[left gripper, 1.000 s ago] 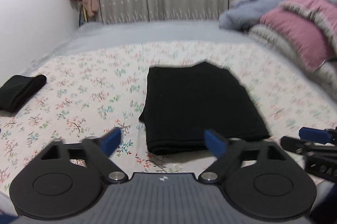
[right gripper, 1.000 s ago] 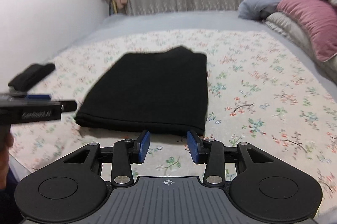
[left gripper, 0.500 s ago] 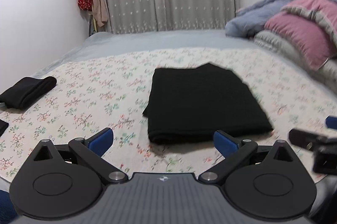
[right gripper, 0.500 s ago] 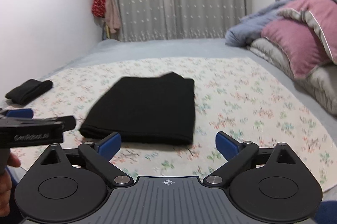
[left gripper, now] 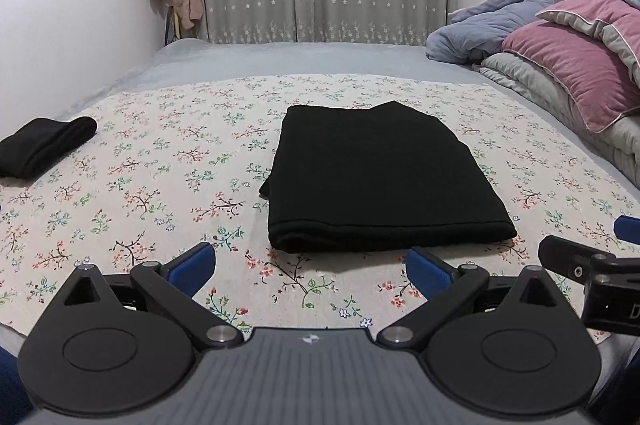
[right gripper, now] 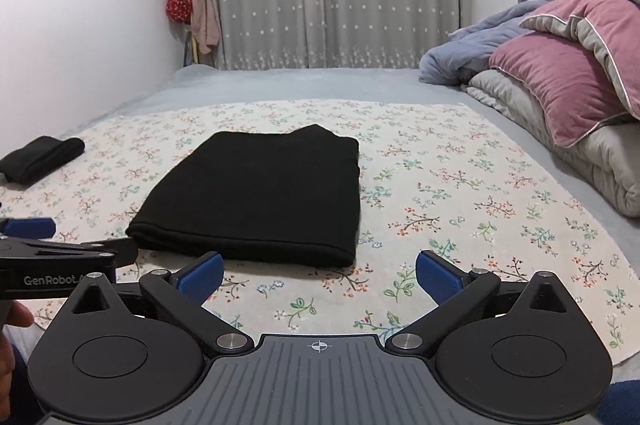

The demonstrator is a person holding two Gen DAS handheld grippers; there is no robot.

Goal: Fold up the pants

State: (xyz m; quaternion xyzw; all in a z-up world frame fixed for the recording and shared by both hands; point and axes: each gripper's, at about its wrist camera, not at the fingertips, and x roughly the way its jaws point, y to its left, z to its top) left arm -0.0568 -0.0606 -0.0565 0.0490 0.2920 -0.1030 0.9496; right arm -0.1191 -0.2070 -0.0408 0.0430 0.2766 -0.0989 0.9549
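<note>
A: Left gripper (left gripper: 310, 265) and right gripper (right gripper: 318, 271) both gape wide with nothing between the pads, just short of the pants (left gripper: 380, 181).

B: The pants lie folded flat on the floral sheet (left gripper: 160, 185), straight ahead, long axis running away; neither gripper looks nearer.

A: A second ago the right gripper was nearly closed; both have since backed off.

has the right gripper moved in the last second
Yes. The right gripper has pulled back from the folded black pants: a second ago its pads sat at the near hem, now floral sheet shows between. Its jaws also opened.
</note>
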